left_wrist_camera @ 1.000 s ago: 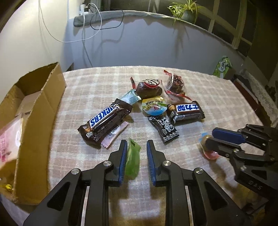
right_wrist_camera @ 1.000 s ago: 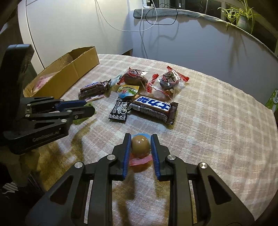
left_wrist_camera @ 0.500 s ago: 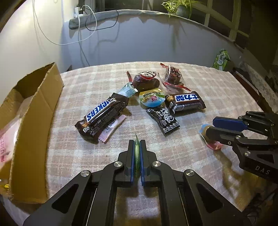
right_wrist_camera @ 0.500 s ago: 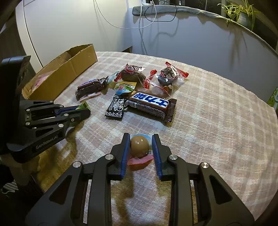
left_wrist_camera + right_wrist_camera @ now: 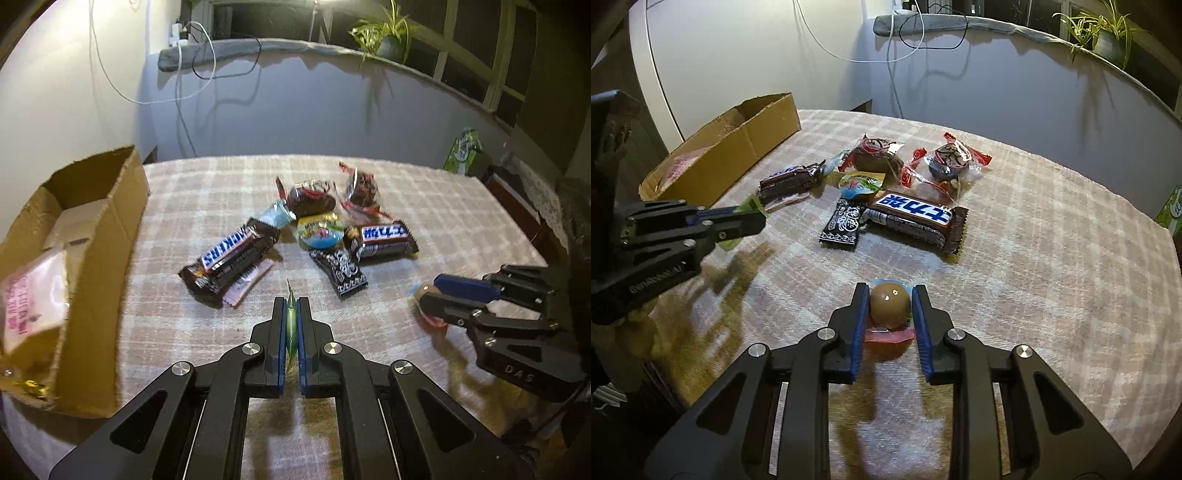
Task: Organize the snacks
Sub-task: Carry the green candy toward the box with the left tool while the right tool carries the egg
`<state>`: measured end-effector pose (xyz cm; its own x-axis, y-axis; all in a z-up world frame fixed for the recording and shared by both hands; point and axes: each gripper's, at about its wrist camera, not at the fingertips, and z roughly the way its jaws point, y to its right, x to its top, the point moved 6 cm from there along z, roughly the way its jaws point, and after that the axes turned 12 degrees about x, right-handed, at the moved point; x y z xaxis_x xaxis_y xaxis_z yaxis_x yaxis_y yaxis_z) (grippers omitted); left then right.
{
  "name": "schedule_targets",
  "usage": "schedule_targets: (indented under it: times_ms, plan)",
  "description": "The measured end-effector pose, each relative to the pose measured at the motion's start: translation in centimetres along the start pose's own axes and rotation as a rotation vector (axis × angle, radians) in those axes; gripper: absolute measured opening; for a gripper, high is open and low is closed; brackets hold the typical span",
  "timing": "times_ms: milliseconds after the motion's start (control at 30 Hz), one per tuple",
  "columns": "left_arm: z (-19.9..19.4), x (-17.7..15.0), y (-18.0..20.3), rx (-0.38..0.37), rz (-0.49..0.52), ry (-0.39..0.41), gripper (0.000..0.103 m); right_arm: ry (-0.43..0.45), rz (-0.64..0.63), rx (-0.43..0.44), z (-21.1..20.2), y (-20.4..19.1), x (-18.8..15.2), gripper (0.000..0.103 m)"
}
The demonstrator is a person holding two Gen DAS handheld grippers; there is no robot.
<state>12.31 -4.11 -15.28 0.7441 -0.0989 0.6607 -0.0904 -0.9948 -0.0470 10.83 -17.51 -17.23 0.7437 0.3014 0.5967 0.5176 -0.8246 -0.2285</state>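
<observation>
Left tongs (image 5: 291, 310), thin green packet (image 5: 291, 325), perhaps candy

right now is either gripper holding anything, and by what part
Left gripper pinches the flat green packet across its faces. Right gripper grips the brown ball candy by its sides.

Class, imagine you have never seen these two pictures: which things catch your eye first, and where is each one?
The heap of snacks mid-table stands out, led by the Snickers bar and the blue-labelled chocolate bar. Nearer, the left gripper pinches a thin green packet, while the right gripper brackets a round brown candy. An open cardboard box sits at the table's left edge.
</observation>
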Motion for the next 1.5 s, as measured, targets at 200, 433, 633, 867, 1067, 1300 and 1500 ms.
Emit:
schedule_targets:
  times_ms: [200,433,633,867,1067,1300,1500]
  plan:
    - [-2.1,1.2,-1.9,-0.004,-0.037,0.05,0.004,0.037,-0.014,0.004,-1.5,-1.4,1.5,0.024]
    - [-3.5,2.2,-6.1,0.031,-0.092,0.093,0.004,0.088,-0.077,0.047,-2.6,-5.1,5.3,0.024]
    - [-4.2,2.8,-10.4,0.069,-0.153,0.117,0.004,0.112,-0.135,0.084,-1.4,-8.6,9.0,0.024]
    - [-4.2,3.6,-14.9,0.118,-0.205,0.134,0.004,0.116,-0.185,0.129,1.1,-12.0,12.8,0.024]
    - [-3.6,4.0,-17.8,0.137,-0.23,0.129,0.004,0.103,-0.204,0.168,4.0,-14.1,15.6,0.024]
    - [-2.4,4.1,-20.1,0.143,-0.257,0.111,0.004,0.076,-0.217,0.218,7.4,-16.5,17.8,0.024]
    - [-1.8,4.3,-21.3,0.15,-0.267,0.101,0.004,0.041,-0.231,0.24,10.3,-17.7,19.1,0.025]
